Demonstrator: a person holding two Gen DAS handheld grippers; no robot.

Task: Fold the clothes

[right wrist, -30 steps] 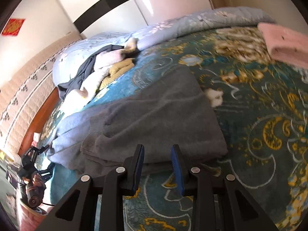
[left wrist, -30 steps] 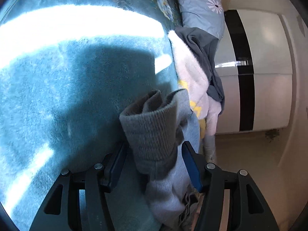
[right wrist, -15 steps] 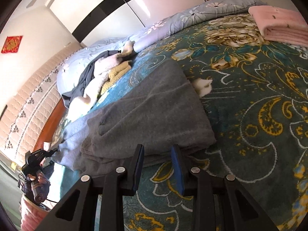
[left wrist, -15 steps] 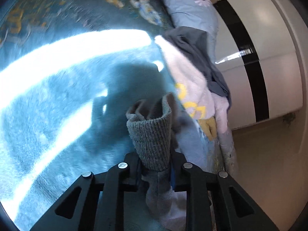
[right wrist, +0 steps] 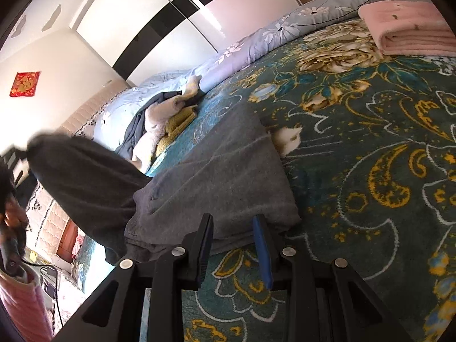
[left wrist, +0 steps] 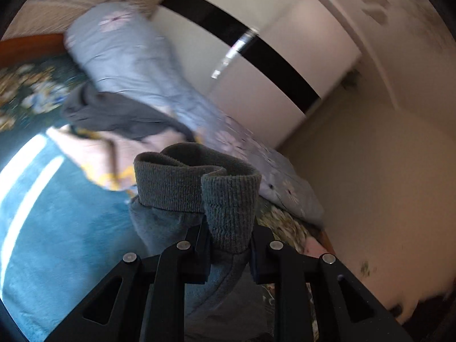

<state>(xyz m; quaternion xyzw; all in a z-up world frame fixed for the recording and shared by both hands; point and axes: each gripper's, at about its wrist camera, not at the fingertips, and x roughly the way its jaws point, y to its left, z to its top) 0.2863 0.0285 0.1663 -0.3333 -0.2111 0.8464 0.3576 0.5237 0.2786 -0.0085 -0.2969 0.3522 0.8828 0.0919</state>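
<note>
The left gripper [left wrist: 229, 240] pinches the ribbed cuff [left wrist: 228, 199] of a soft, floppy grey sweater [right wrist: 216, 176] sprawled just ahead of the right gripper [right wrist: 233, 243], whose fingers gape empty; cuffs and hems grip best.

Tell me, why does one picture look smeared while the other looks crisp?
Left wrist view: the pillow and wardrobe streak with motion blur, while the gripped cuff stays sharp. Right wrist view: the bedspread is crisp; only the lifted sleeve blurs at its end.
</note>
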